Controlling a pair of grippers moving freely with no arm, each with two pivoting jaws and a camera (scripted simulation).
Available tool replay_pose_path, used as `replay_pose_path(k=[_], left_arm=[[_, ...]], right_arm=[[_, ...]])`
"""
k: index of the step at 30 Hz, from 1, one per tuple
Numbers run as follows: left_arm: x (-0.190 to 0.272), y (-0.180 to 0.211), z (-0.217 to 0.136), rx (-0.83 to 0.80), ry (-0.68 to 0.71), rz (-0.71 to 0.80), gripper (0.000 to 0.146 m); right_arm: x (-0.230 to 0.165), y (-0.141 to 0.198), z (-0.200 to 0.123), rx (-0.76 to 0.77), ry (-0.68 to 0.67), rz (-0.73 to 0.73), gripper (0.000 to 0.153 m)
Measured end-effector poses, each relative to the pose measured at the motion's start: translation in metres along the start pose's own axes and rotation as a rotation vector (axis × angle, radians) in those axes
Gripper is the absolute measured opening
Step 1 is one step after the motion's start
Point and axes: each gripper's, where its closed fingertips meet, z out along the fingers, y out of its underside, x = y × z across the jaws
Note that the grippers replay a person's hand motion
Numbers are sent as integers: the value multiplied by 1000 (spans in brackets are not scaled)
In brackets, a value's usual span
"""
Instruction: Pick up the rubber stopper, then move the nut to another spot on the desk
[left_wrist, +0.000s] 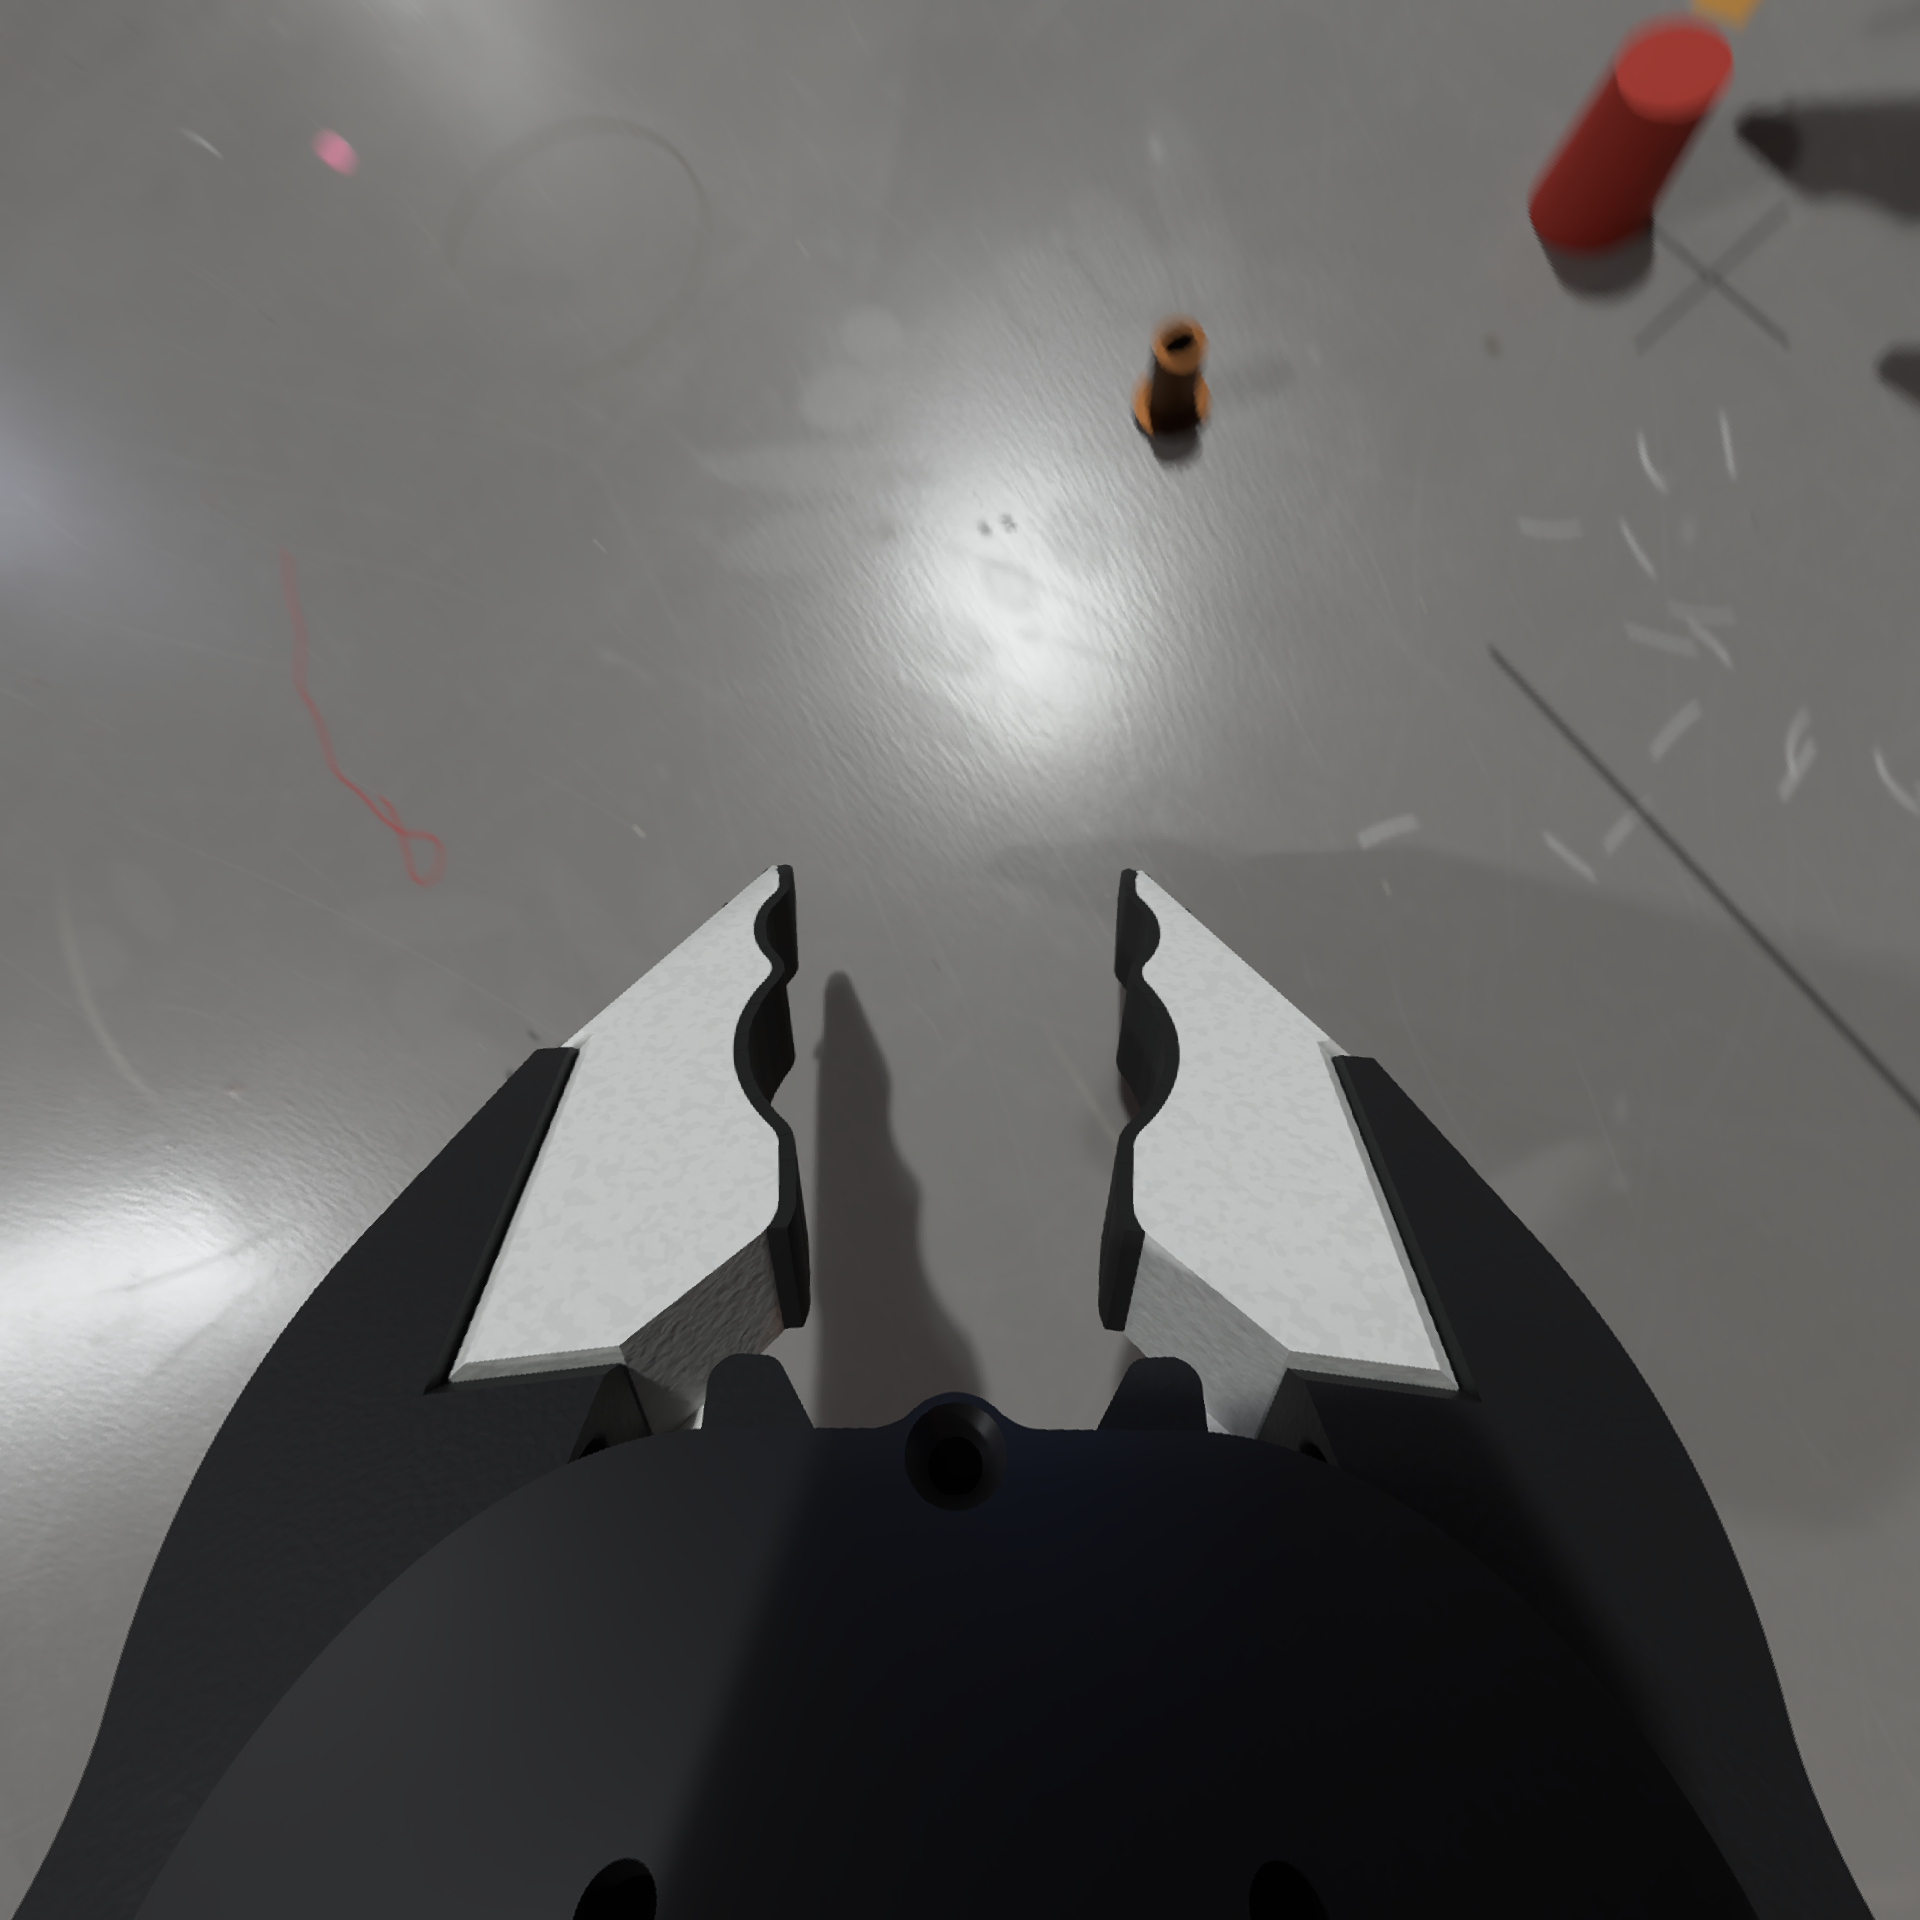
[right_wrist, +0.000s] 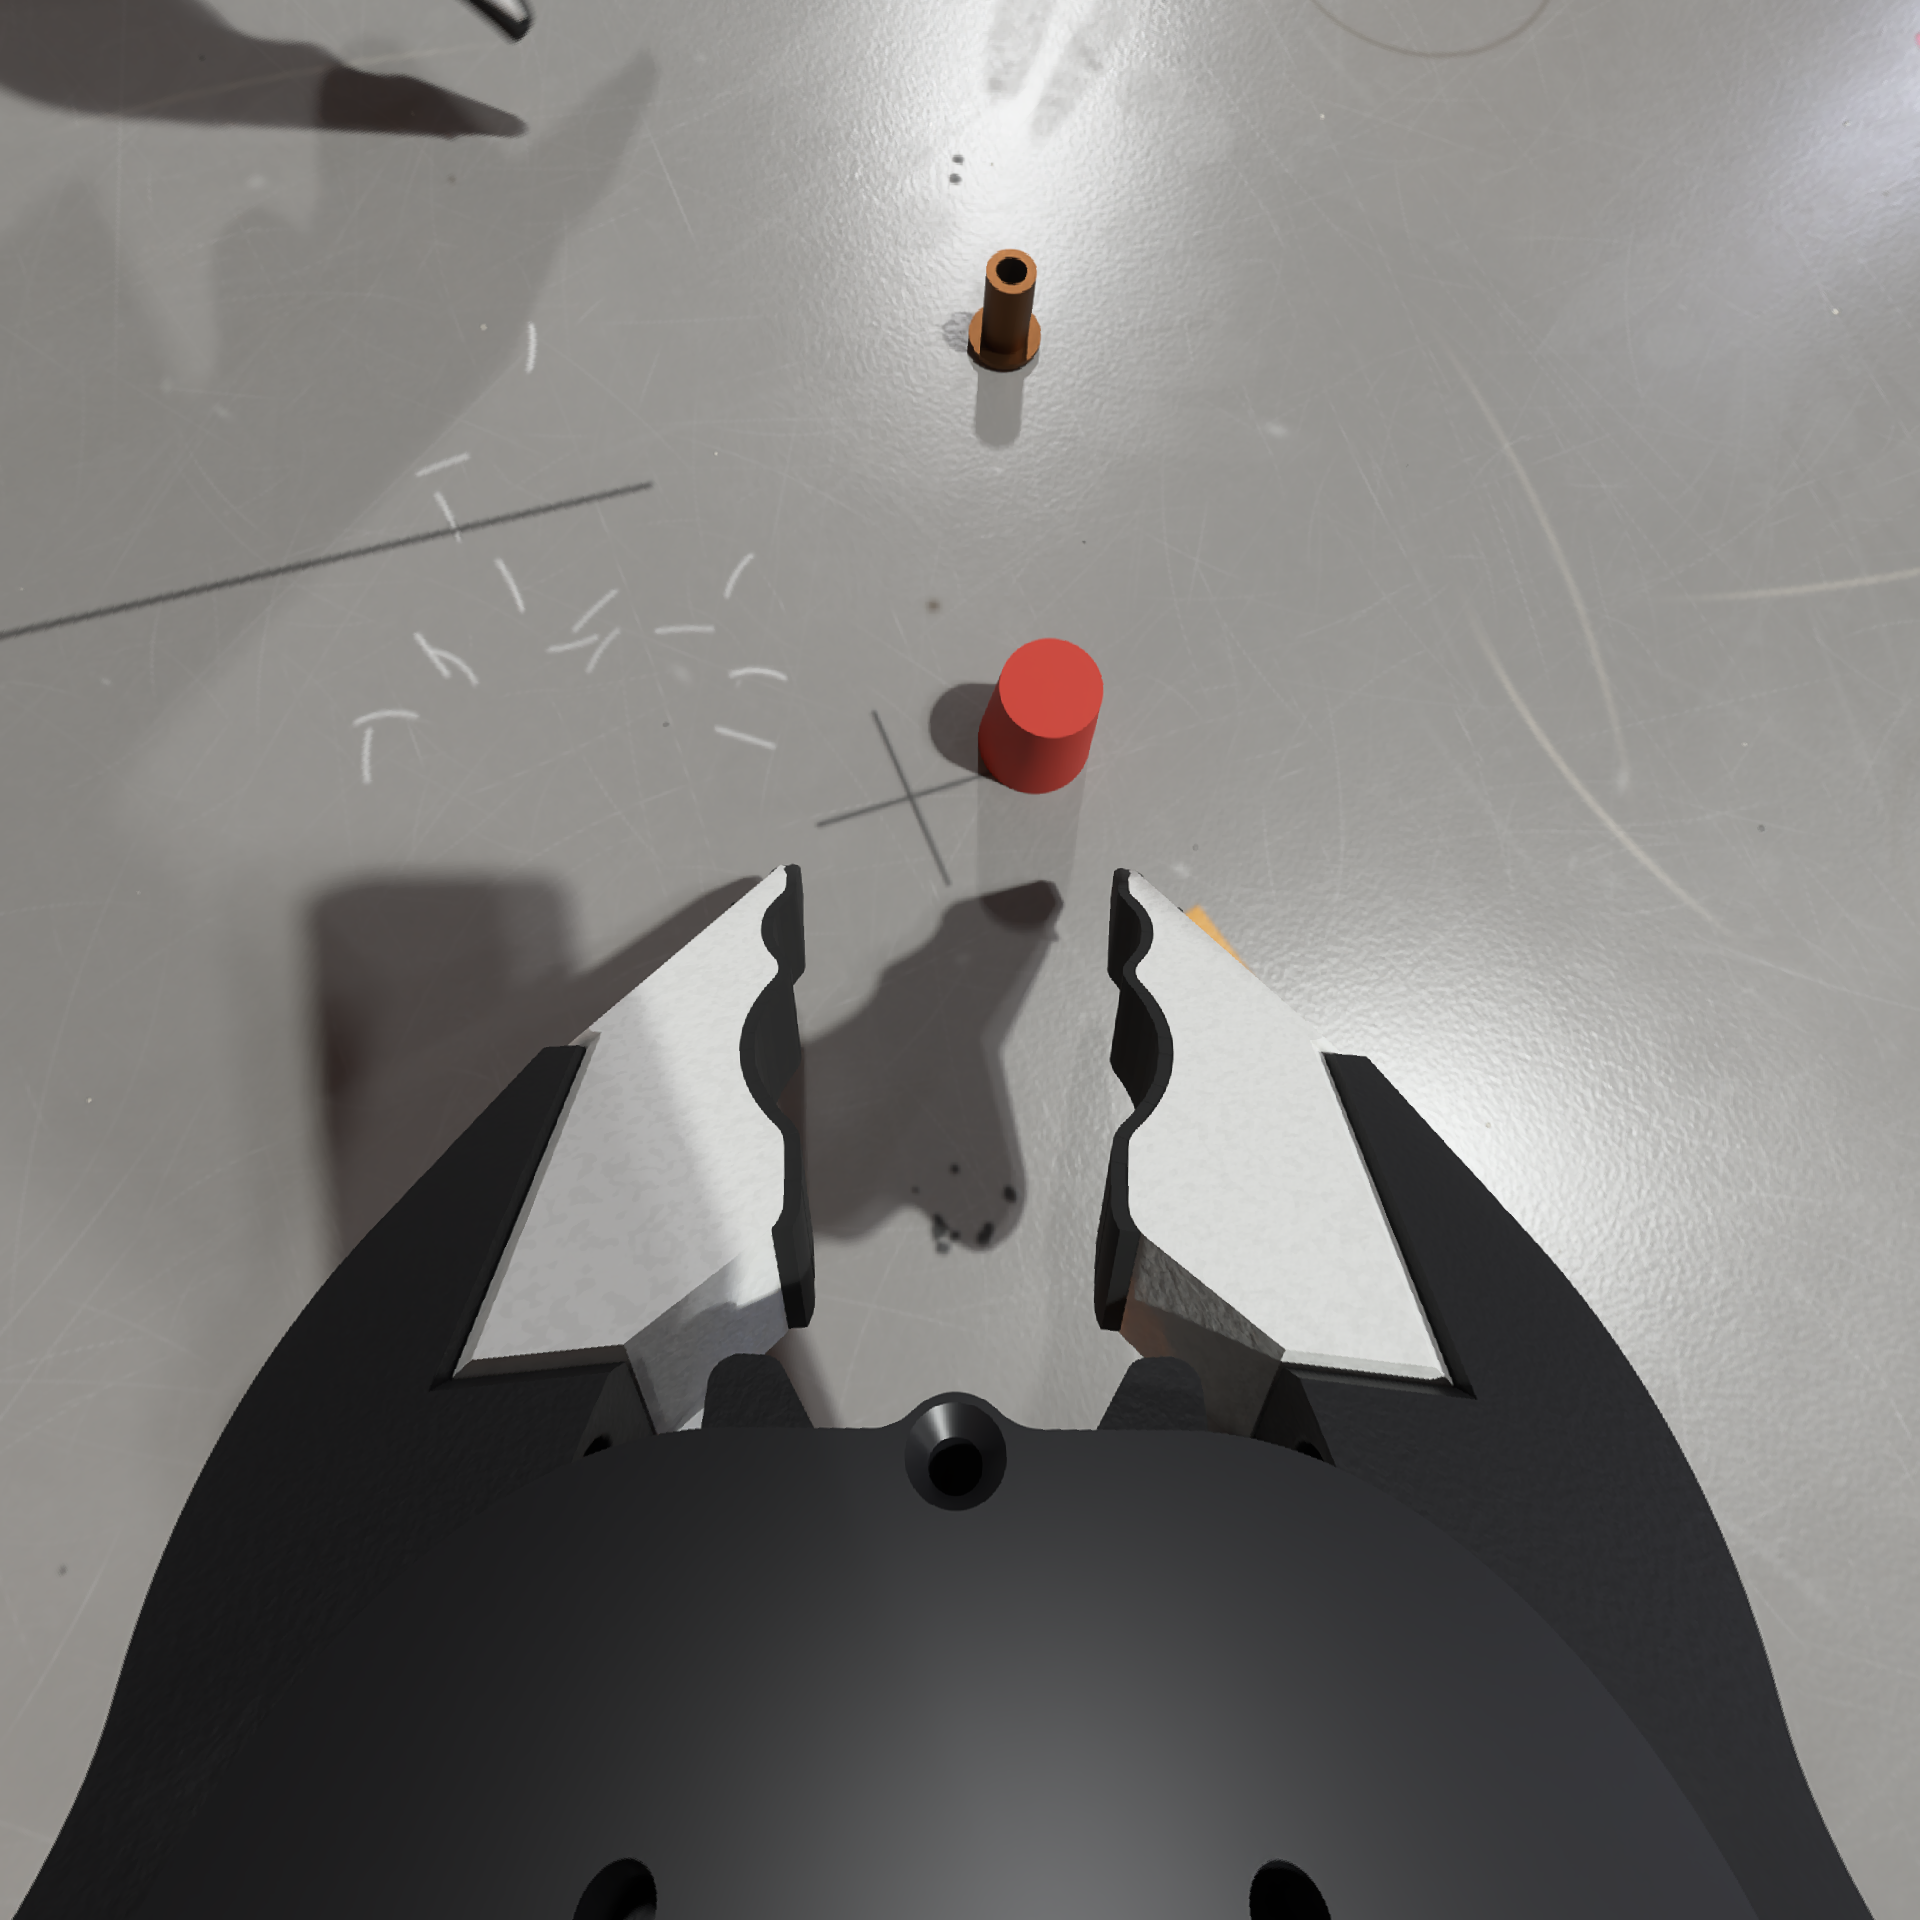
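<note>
The red rubber stopper (right_wrist: 1041, 717) stands upright on the grey desk, a short way ahead of my right gripper (right_wrist: 956, 883), which is open and empty. It also shows at the top right of the left wrist view (left_wrist: 1626, 140). The nut (right_wrist: 1006, 310), a small copper-brown sleeve with a flange at its base, stands upright farther off, in line beyond the stopper. In the left wrist view the nut (left_wrist: 1174, 379) stands ahead and to the right of my left gripper (left_wrist: 956, 883), which is open, empty and well short of it.
The grey desk (left_wrist: 520, 520) is scratched, with a thin red thread (left_wrist: 343, 727) at the left and pale shavings (right_wrist: 582, 634) left of the stopper. A small orange-yellow piece (right_wrist: 1210, 925) lies beside my right gripper's right finger.
</note>
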Motion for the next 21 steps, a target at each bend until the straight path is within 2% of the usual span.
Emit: replay_pose_path(k=[5, 10, 13, 18, 21], left_arm=[[-31, -43, 19, 53, -64, -51, 77], [-44, -50, 45, -8, -39, -89, 72], [-34, -39, 55, -82, 25, -108, 71], [-20, -33, 56, -106, 68, -96, 61], [-15, -33, 53, -117, 91, -65, 61]], right_arm=[[1, -2, 6, 9, -10, 6, 59], [2, -2, 9, 17, -15, 23, 59], [2, 1, 10, 19, -19, 29, 59], [3, 2, 12, 24, -27, 51, 59], [7, -6, 18, 32, -23, 54, 60]])
